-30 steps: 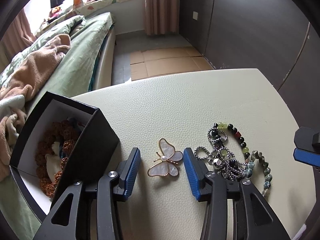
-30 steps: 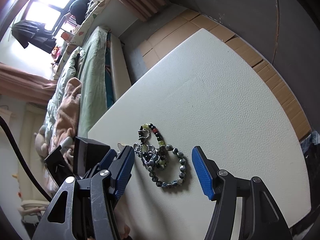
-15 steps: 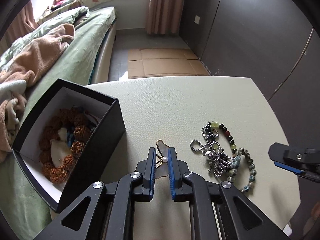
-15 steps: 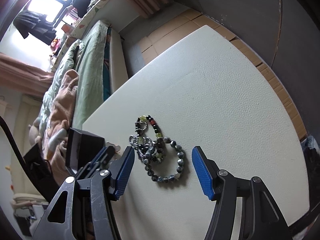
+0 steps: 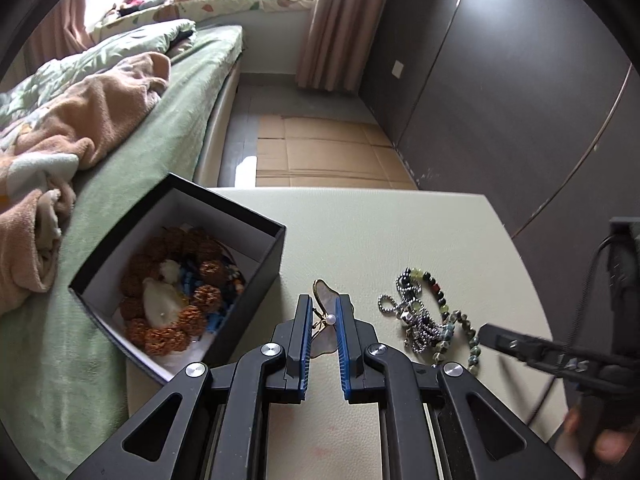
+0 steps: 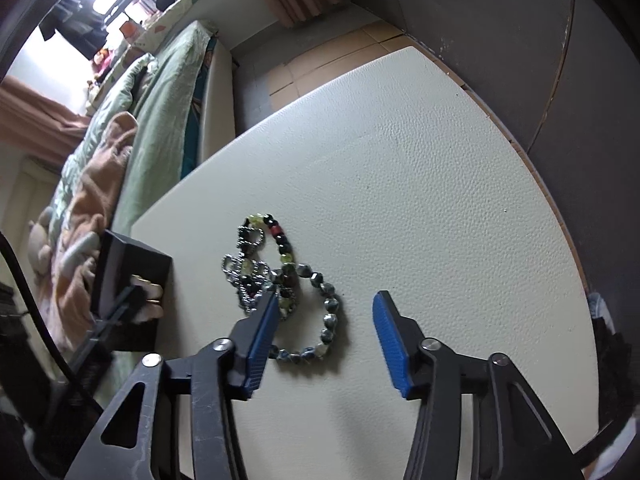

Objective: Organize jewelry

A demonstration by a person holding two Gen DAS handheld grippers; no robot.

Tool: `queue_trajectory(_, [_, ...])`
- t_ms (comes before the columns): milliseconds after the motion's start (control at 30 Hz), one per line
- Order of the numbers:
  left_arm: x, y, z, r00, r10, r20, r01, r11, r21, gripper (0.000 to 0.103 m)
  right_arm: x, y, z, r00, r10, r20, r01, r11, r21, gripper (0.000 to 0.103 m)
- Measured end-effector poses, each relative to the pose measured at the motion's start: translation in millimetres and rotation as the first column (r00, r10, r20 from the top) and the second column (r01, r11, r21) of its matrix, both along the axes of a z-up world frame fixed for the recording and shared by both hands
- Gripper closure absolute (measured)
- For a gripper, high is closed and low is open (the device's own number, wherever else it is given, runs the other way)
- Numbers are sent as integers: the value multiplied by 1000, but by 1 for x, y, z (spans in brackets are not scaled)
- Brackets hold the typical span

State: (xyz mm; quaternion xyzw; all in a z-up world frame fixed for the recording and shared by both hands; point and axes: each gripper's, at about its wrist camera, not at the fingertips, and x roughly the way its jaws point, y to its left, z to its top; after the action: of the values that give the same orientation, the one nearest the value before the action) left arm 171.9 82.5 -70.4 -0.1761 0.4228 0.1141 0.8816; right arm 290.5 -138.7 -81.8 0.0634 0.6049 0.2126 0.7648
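Note:
My left gripper (image 5: 323, 312) is shut on a pearly butterfly brooch (image 5: 325, 297) and holds it above the cream table (image 5: 360, 232), just right of the black jewelry box (image 5: 256, 292). The box holds brown bead strings and other pieces (image 5: 172, 300). A tangle of a silver chain and bead bracelets (image 5: 428, 316) lies on the table to the right. In the right wrist view my right gripper (image 6: 324, 308) is open over that tangle (image 6: 288, 280), its jaws on either side of the grey bead loop. The box (image 6: 132, 272) and brooch (image 6: 148, 290) show at the left.
A bed with green sheets and a peach blanket (image 5: 80, 120) runs along the left of the table. Dark wardrobe panels (image 5: 500, 80) stand to the right. Cardboard sheets (image 5: 320, 152) cover the floor beyond the table's far edge.
My left gripper closed on the butterfly brooch and lifted it off the table, toward the box. My right gripper came closer to the bead tangle, still open.

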Motion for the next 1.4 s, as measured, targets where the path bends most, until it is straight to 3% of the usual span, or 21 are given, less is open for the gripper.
queue_trajectory(133, [-7,6,7,1000,15,20,-15,1000,-10,91,-3,9,-4,999,30,23,-29,998,-51,56])
queue_trajectory(233, [-11,14,12,999,31,34,-30,999,-25,91,-8,19,-7,996,69,65,-60,991,-122,62])
queue_trajectory(333, [-20,22,18,997,56,55,-54,998,-36,91,-15,32,-9,985,123,122,-93,970,-227,73])
queue_trajectory(400, [-25,30,22,995,74,68,-71,997,-43,91,-21,40,-12,973,170,153,-120,950,-289,92])
queue_trajectory(433, [-28,34,24,994,84,75,-81,996,-47,91,-24,41,-12,970,181,159,-129,948,-292,92])
queue_trajectory(567, [-38,51,32,987,125,97,-119,991,-60,91,-29,36,1,964,177,200,-124,960,-252,92])
queue_trajectory(733, [-42,70,33,980,171,99,-164,984,-76,91,-36,24,40,947,133,293,-106,989,-105,92])
queue_trajectory(1000, [-41,88,30,974,213,75,-201,969,-141,87,-47,35,68,936,98,338,-130,989,71,92])
queue_trajectory(1100, [-45,95,27,967,245,67,-230,957,-175,61,-44,44,75,935,84,346,-136,982,129,92])
queue_trajectory(1133, [-49,98,28,962,265,71,-247,950,-189,48,-45,46,77,934,80,349,-139,979,148,92])
queue_trajectory(1167, [-52,99,28,958,274,80,-254,947,-197,42,-45,50,79,933,78,350,-142,977,160,92])
queue_trajectory(1400, [-67,107,36,946,313,80,-293,936,-194,42,-50,66,89,932,57,357,-166,945,282,92])
